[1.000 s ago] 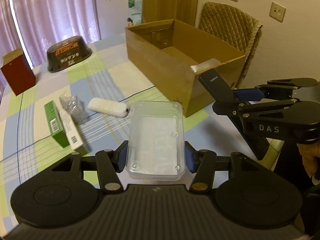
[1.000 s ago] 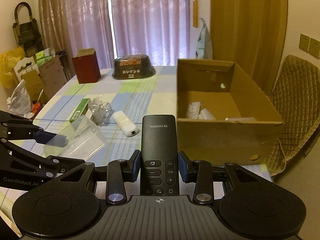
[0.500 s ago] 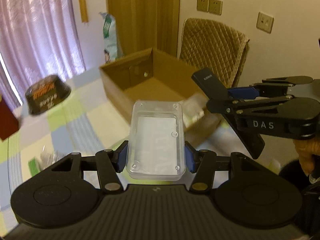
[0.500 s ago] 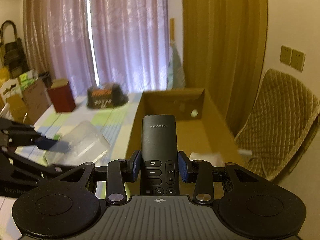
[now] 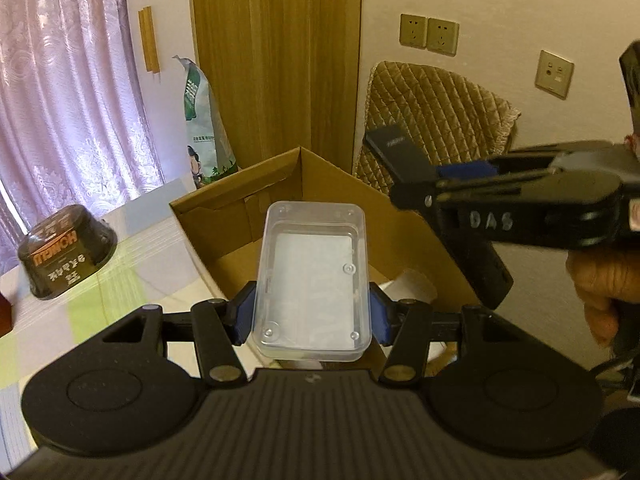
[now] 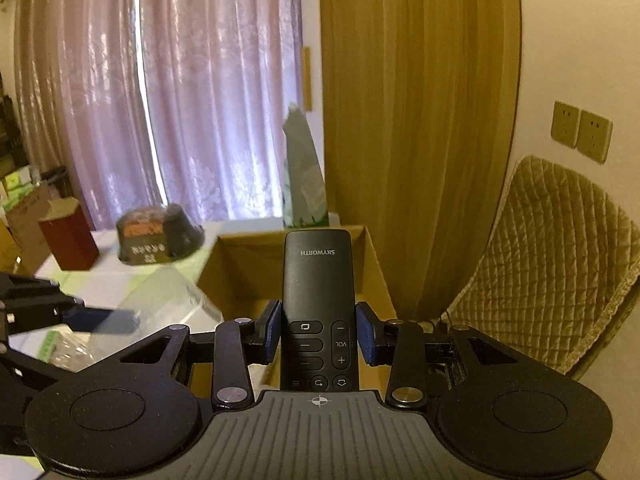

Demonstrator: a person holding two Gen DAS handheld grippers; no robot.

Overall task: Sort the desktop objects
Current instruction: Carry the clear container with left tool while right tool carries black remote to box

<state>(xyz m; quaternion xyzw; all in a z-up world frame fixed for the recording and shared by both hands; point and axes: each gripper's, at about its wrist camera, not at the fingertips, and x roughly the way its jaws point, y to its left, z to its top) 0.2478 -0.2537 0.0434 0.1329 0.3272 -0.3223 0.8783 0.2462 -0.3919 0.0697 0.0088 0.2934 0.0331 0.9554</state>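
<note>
Cardboard box (image 5: 280, 208) lies below left tongs (image 5: 312, 316) clamping a clear case (image 5: 314, 280), right tongs (image 6: 318, 332) gripping a remote (image 6: 318, 300).

- A lived-in room of a home, likely a dining area.
- Pink patterned curtains (image 6: 180, 100) cover a bright window.
- A quilted chair cover (image 5: 436, 120) sits beside a desk with a checked cloth (image 5: 120, 280).
- Wall sockets (image 5: 429, 35) and a wooden door (image 5: 276, 60) stand behind.
- Boxes and bags (image 6: 16, 200) pile up at the far left.
</note>
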